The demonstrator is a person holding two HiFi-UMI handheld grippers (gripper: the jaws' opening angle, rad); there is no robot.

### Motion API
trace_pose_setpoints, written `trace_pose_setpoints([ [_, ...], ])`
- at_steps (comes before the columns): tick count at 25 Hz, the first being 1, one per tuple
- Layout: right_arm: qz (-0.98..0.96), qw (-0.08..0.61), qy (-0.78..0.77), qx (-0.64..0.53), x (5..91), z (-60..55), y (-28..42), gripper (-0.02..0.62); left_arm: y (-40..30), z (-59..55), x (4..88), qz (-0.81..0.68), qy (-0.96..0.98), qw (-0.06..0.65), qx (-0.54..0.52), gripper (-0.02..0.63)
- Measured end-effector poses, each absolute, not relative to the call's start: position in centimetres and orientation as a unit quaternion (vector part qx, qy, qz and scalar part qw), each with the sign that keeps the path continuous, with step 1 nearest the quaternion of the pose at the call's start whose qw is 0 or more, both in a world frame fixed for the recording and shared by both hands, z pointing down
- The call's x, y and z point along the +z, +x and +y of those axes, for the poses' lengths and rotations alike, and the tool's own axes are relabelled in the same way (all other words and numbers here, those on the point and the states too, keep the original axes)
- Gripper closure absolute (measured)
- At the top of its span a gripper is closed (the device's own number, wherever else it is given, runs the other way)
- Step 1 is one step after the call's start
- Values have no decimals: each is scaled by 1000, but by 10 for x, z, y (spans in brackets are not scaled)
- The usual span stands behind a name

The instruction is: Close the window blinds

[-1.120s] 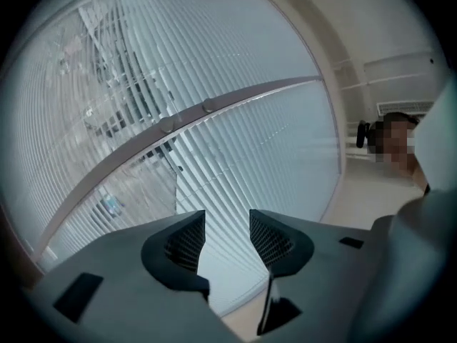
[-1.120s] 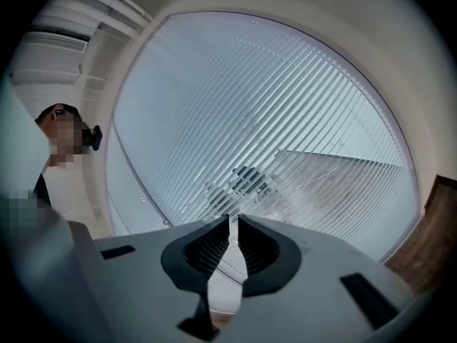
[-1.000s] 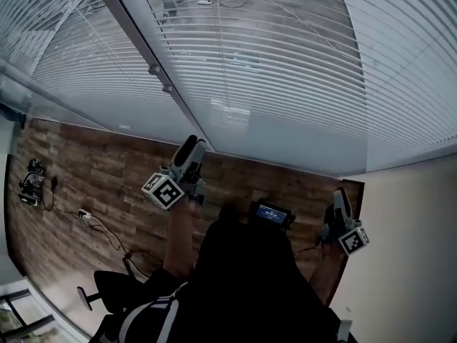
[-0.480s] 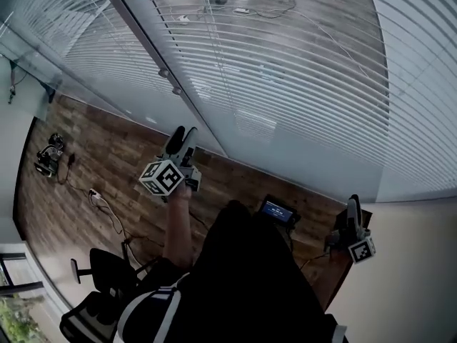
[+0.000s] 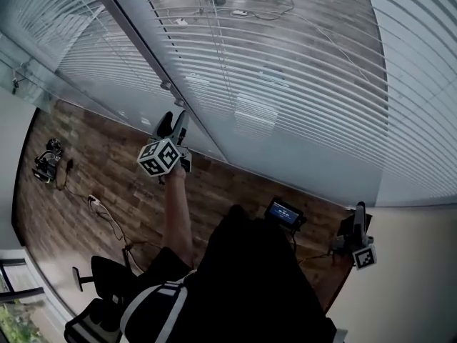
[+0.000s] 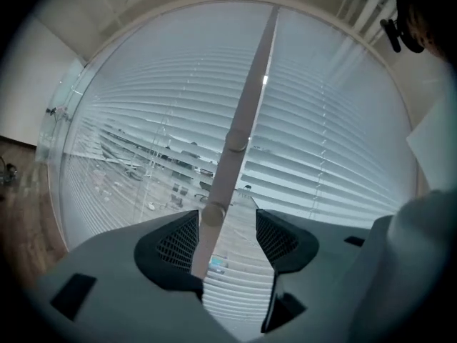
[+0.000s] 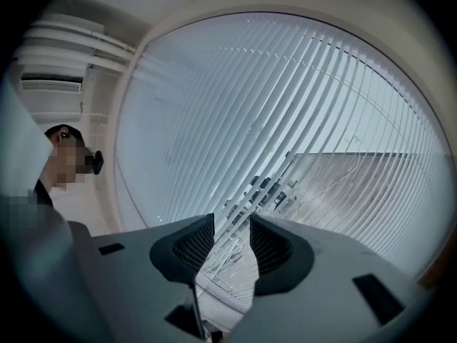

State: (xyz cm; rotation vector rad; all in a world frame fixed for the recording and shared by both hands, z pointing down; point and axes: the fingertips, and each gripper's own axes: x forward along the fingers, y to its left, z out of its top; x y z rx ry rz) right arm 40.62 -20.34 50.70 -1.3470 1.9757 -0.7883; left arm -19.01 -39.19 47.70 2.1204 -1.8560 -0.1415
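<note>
White slatted blinds (image 5: 285,70) hang behind glass across the top of the head view, split by a grey window post (image 5: 136,34) that carries two small knobs (image 5: 166,85). My left gripper (image 5: 173,122) reaches toward the foot of that post. In the left gripper view the left gripper (image 6: 227,238) is open; its jaws have just been opening and frame the post (image 6: 246,113), with no pad pressing on it. My right gripper (image 5: 359,211) hangs low at the right by the wall. The right gripper (image 7: 232,245) is open too, its jaws just opened, with only blinds (image 7: 285,120) beyond them.
Wooden floor (image 5: 93,170) lies below the window, with a cable and power strip (image 5: 93,202) and a small device (image 5: 46,163) at the left. A black office chair (image 5: 100,291) stands at lower left. A small screen (image 5: 284,213) sits in front of me. A beige wall (image 5: 414,277) bounds the right.
The left gripper has moved up and left toward the window post, rolled, and its jaws have spread. The right gripper has sunk toward the lower right of the picture.
</note>
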Motion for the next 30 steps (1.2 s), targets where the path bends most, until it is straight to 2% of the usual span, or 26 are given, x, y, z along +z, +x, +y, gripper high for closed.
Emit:
trace_pose_setpoints([
  [9,737,301,-521,-308,506,-196,379,439,-188,-418,488,-621,771,142,-8,357],
  [13,740,291,-519,-312,488,-202,361,439,-182,-422,481,-602,789,128,10,417],
  [18,773,266,-478,-320,461,-219,311,439,-182,-421,475,-601,791,108,31,426],
  [22,800,259,-432,-325,437,-221,275,439,-184,-419,473,-608,787,93,48,467],
  [30,810,251,-431,-309,410,-216,268,439,-182,-421,468,-621,774,47,112,471],
])
